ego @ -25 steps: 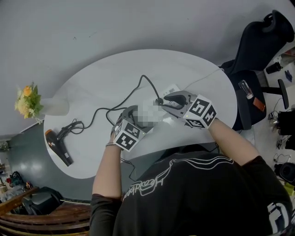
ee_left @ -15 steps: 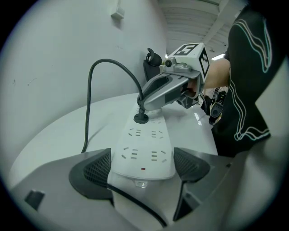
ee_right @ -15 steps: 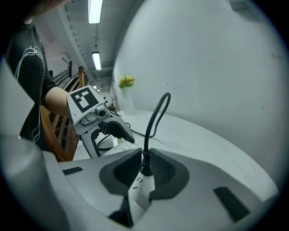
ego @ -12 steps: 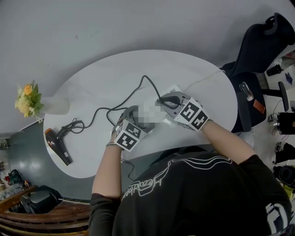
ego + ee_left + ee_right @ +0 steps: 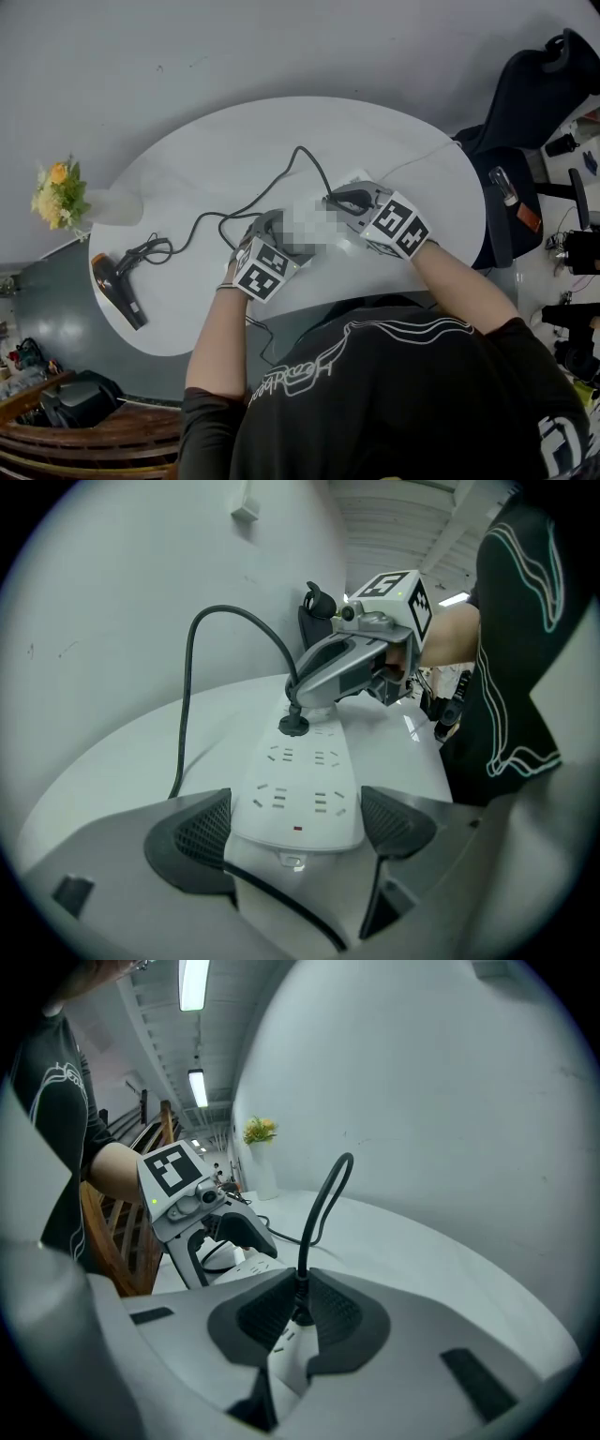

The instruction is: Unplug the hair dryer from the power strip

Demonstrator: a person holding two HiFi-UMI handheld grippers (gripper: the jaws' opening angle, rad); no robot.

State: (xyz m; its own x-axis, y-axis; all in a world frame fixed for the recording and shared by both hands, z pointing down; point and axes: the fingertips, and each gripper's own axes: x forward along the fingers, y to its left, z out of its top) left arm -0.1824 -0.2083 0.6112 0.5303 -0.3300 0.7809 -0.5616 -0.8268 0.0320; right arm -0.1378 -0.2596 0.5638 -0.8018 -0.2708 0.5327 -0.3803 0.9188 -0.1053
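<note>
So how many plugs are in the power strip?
1: a black plug at the far end of the power strip, clamped by the right gripper; more may be hidden under that gripper.

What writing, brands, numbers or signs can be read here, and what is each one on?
Black T-shirt: pale script print, too distorted to read.
Marker cubes on the left hand-held gripper and right hand-held gripper: black-and-white square patterns, no words.
White power strip and black plug: no legible label.
</note>
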